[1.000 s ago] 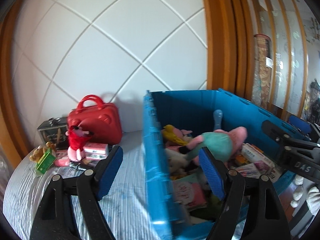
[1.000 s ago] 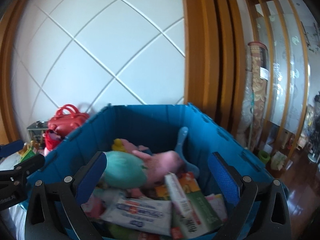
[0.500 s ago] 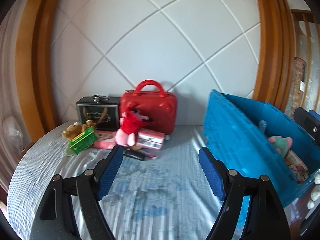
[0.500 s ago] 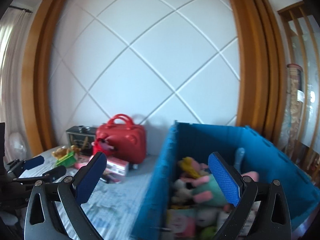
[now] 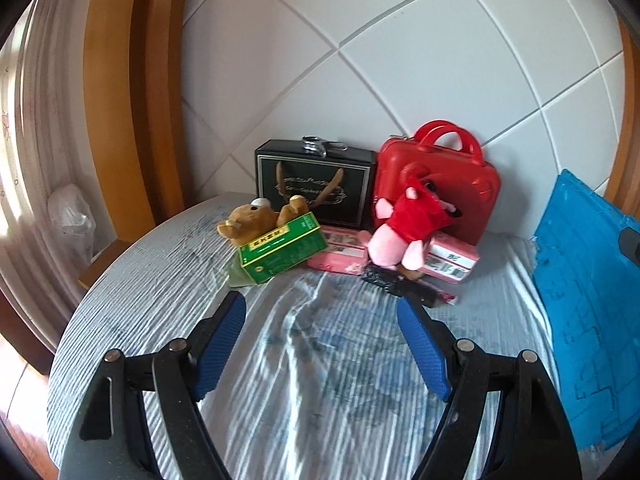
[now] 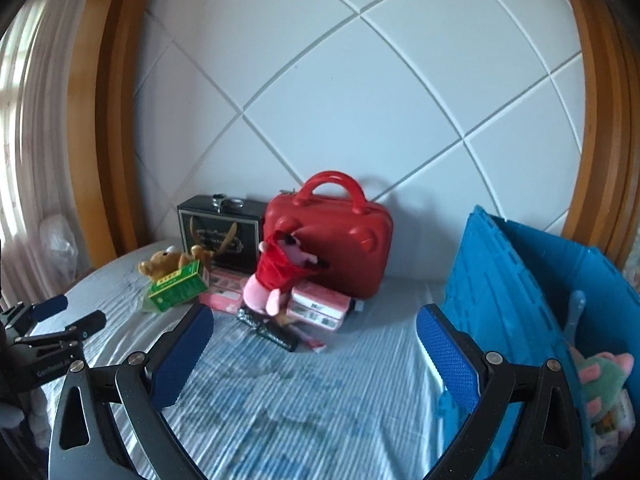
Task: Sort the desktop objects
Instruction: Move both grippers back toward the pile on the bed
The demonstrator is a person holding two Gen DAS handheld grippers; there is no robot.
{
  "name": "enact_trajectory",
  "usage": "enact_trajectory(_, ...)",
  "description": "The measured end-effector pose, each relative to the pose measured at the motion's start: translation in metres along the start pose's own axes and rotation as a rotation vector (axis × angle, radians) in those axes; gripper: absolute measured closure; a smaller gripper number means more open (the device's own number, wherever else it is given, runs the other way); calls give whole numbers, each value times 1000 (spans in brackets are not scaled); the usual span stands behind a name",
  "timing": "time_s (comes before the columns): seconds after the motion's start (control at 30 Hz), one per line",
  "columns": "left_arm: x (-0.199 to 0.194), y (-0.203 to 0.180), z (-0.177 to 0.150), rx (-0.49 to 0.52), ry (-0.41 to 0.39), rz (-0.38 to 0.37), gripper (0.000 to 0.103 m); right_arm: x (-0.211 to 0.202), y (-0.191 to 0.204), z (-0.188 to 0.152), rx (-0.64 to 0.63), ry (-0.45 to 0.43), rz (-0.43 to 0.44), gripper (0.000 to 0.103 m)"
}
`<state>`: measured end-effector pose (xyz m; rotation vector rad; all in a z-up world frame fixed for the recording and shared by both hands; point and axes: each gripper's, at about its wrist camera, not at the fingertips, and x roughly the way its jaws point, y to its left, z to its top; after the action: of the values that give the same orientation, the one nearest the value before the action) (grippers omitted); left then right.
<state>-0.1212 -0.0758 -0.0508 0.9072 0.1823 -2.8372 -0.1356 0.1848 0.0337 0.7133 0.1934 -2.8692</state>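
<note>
A pile of loose things lies at the table's back: a pink pig plush in red (image 5: 404, 228) (image 6: 280, 276), a green box (image 5: 280, 248) (image 6: 176, 290) with a brown teddy (image 5: 256, 218) on it, pink boxes (image 5: 452, 258) (image 6: 318, 306) and a black comb (image 6: 266, 330). A blue crate (image 6: 516, 292) (image 5: 588, 300) on the right holds plush toys (image 6: 604, 376). My left gripper (image 5: 322, 344) is open and empty, short of the pile. My right gripper (image 6: 314, 354) is open and empty, between pile and crate.
A red carry case (image 5: 452, 184) (image 6: 344, 240) and a black gift box (image 5: 316, 182) (image 6: 218, 236) stand against the white panelled wall. The round table (image 5: 320, 380) has a striped blue cloth. The left gripper's body shows at the right wrist view's left edge (image 6: 48, 336).
Both grippers swung left, away from the blue crate and toward the pile. The crate went from the middle of both views to the right edge. Both stayed open.
</note>
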Motion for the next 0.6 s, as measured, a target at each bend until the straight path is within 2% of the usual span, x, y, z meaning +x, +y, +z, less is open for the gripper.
enact_trajectory(0.1, 39, 17, 7, 2, 44, 37, 25, 42, 2, 4, 1, 51, -3, 0)
enact_trajectory(0.23, 90, 27, 17, -8, 95, 39, 25, 114, 9, 14, -18, 115, 3, 0)
enact_trajectory(0.4, 157, 18, 31, 3, 143, 18, 25, 209, 13, 40, -6, 174, 17, 0)
enact_trajectory(0.5, 201, 9, 45, -4, 157, -1, 25, 264, 7, 53, 51, 208, 19, 0)
enact_trajectory(0.53, 215, 4, 51, -4, 161, -10, 25, 283, 1, 56, 72, 226, 4, 4)
enact_trajectory(0.57, 233, -2, 57, 3, 166, -18, 25, 299, -6, 57, 91, 242, -8, 16)
enact_trajectory(0.6, 250, -9, 64, 15, 169, -16, 25, 310, -13, 58, 104, 252, -17, 24)
